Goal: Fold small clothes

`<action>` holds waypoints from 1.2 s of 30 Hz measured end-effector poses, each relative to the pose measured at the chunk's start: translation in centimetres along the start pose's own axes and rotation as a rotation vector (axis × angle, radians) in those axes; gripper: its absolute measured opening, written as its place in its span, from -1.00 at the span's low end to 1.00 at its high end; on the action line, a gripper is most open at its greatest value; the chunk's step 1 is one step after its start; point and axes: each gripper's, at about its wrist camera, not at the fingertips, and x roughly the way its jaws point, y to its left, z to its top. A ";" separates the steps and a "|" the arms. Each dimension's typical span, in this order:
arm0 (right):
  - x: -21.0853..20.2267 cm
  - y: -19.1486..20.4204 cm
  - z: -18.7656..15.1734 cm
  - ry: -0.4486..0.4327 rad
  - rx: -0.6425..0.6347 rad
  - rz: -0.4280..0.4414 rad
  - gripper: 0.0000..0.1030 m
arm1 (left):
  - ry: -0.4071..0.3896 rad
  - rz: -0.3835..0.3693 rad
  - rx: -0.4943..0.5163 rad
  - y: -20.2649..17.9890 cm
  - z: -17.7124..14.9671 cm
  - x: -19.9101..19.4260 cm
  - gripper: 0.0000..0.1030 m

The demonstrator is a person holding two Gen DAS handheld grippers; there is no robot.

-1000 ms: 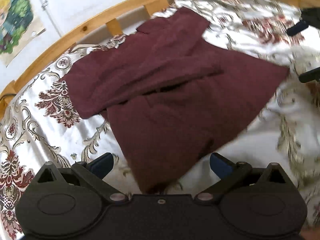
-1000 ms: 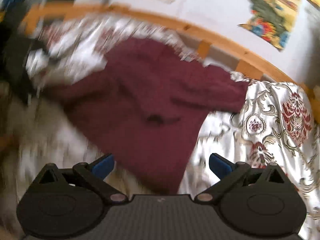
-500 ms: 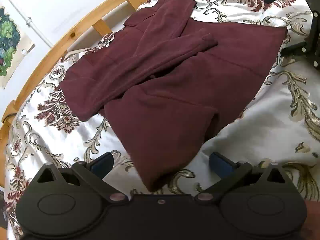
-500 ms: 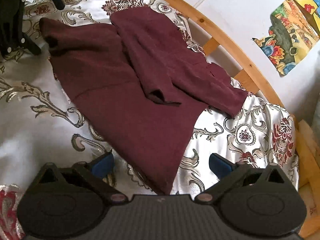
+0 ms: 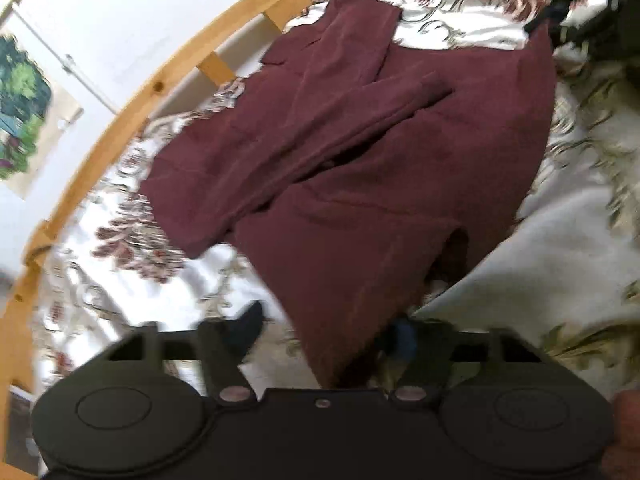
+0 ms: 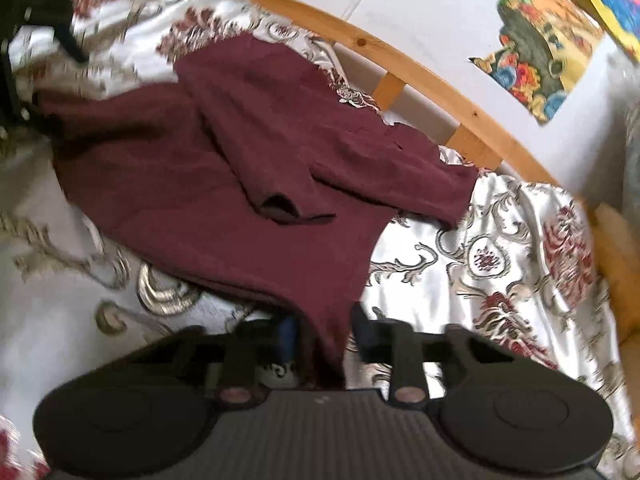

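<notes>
**Both claws closing in on the near hem corners of a maroon garment**

A maroon long-sleeved garment [image 5: 360, 168] lies spread on a satin bedspread [image 5: 560, 248] printed with red and gold florals, filling the centre of both views, with one sleeve [image 6: 248, 140] folded across its body. In the left wrist view the left gripper [image 5: 324, 332] sits at the lower centre of the frame, its blue-padded fingers partly closed on either side of the garment's near corner; blur hides whether the pads touch the cloth. In the right wrist view the right gripper [image 6: 324, 332] is at the lower centre too, its fingers drawn closer together around the other near corner, and the cloth appears pinched between them, though blur leaves that unsure.

A curved wooden bed rail [image 5: 132, 108] with short slats runs behind the garment, just beyond its far edge. On the white wall [image 6: 420, 20] above hang colourful posters [image 6: 548, 40], one in the upper right of the right wrist view. A dark object [image 5: 600, 12], blurred, sits at the upper right of the left wrist view, touching the garment's far corner
</notes>
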 end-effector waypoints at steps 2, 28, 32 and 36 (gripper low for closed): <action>-0.6 -0.5 0.4 -0.028 0.044 -0.011 -0.78 | 0.011 0.027 -0.010 0.5 -0.2 0.2 -0.36; -12.9 -6.2 3.2 -0.154 0.249 0.010 -0.86 | -0.181 0.017 -0.481 8.3 -0.3 -12.4 -0.92; -18.5 -5.5 2.7 -0.104 0.181 0.043 -0.87 | -0.152 -0.091 -0.482 6.6 -1.8 -16.3 -0.92; -22.3 -4.4 2.4 -0.061 0.159 0.079 -0.87 | -0.125 -0.179 -0.472 5.8 -3.3 -18.2 -0.92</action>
